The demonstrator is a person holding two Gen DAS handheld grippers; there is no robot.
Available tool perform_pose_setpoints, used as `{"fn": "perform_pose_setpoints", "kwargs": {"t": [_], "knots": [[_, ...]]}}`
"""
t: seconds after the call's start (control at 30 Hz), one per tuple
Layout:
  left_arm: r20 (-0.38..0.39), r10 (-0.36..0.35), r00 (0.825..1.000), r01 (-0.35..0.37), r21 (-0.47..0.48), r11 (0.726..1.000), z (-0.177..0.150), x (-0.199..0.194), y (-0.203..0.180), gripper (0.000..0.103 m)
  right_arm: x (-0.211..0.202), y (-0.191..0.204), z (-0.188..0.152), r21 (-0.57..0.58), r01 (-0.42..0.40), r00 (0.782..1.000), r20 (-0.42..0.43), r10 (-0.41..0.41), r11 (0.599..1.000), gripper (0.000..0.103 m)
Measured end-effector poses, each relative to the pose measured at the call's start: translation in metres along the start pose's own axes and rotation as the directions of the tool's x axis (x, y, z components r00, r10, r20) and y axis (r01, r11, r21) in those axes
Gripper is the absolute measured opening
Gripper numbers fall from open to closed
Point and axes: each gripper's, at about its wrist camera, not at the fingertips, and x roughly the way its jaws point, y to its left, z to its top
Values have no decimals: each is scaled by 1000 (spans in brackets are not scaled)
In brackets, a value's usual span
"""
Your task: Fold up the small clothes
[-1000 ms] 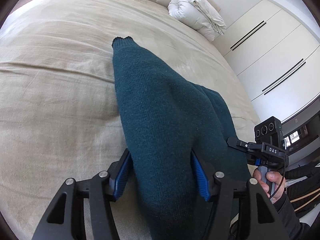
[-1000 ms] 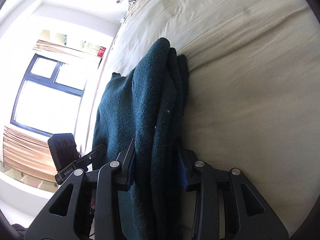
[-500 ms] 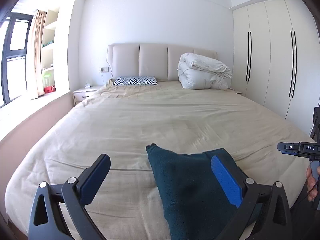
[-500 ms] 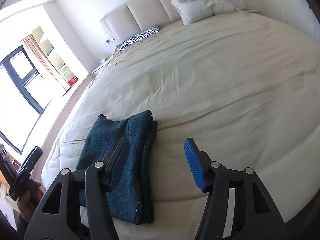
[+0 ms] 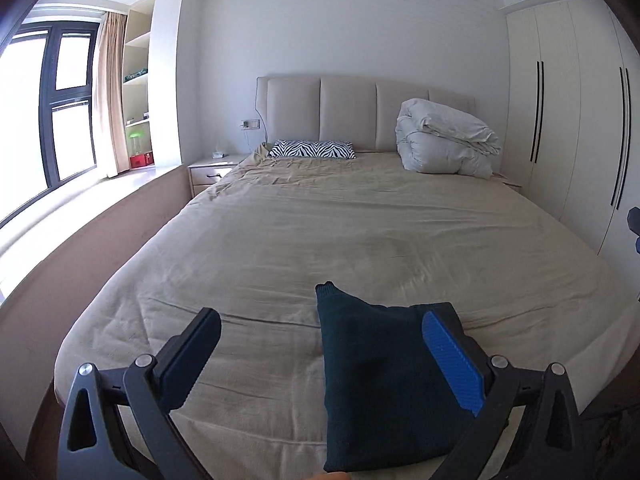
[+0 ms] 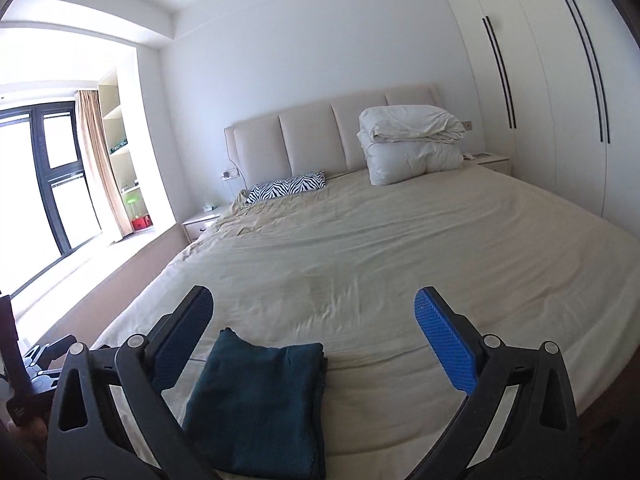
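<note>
A dark teal knitted garment point(image 5: 380, 384) lies folded flat near the foot edge of the beige bed point(image 5: 320, 232). It also shows in the right wrist view point(image 6: 260, 404). My left gripper point(image 5: 320, 364) is open and empty, held back above the foot of the bed, with the garment below and partly behind its right finger. My right gripper point(image 6: 312, 340) is open and empty, raised above the bed with the garment low between its fingers, nearer the left one.
A zebra-print pillow point(image 5: 312, 149) and a folded white duvet point(image 5: 444, 140) lie by the headboard. White wardrobes point(image 5: 568, 128) stand at the right. A window point(image 5: 44, 112) and a nightstand point(image 5: 212, 170) are at the left.
Both grippers were shut on the teal garment a second ago. They let it go, opened wide and drew back and up, leaving the garment folded on the bed.
</note>
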Motion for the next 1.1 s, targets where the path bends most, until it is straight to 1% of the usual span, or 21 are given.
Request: {"fn": "perform_pose_setpoints", "kwargs": {"t": [0.03, 0.1, 0.17, 0.27, 0.37, 0.47, 0.7, 0.9, 1.1], "knots": [[-39, -2, 999, 2, -7, 1000, -6, 8, -1, 103, 3, 3, -2, -6, 15, 999, -35, -15, 1000, 103], [-104, -19, 994, 17, -23, 1000, -18, 19, -3, 103, 13, 9, -11, -17, 47, 991, -127, -49, 999, 103], [-151, -27, 988, 23, -32, 999, -31, 30, -4, 103, 23, 13, -26, -25, 49, 979, -197, -53, 998, 103], [-204, -28, 979, 22, -31, 999, -45, 44, -6, 103, 42, 15, -56, -33, 74, 959, -271, -81, 997, 103], [-229, -20, 973, 14, -28, 1000, -54, 52, -4, 103, 61, 16, -81, -36, 79, 938, -336, -86, 996, 103], [-256, -16, 967, 10, -26, 1000, -61, 59, -1, 103, 79, 20, -99, -71, 101, 922, -369, -120, 992, 103], [-289, -15, 957, 14, -4, 1000, -67, 66, -1, 103, 100, 20, -120, -51, 99, 892, -437, -112, 994, 103], [-310, -25, 950, 24, -7, 1000, -70, 70, -1, 103, 105, 24, -129, -65, 95, 882, -457, -115, 993, 103], [-319, -28, 947, 24, -14, 1000, -71, 72, 1, 103, 106, 27, -131, -86, 96, 879, -461, -125, 992, 103]]}}
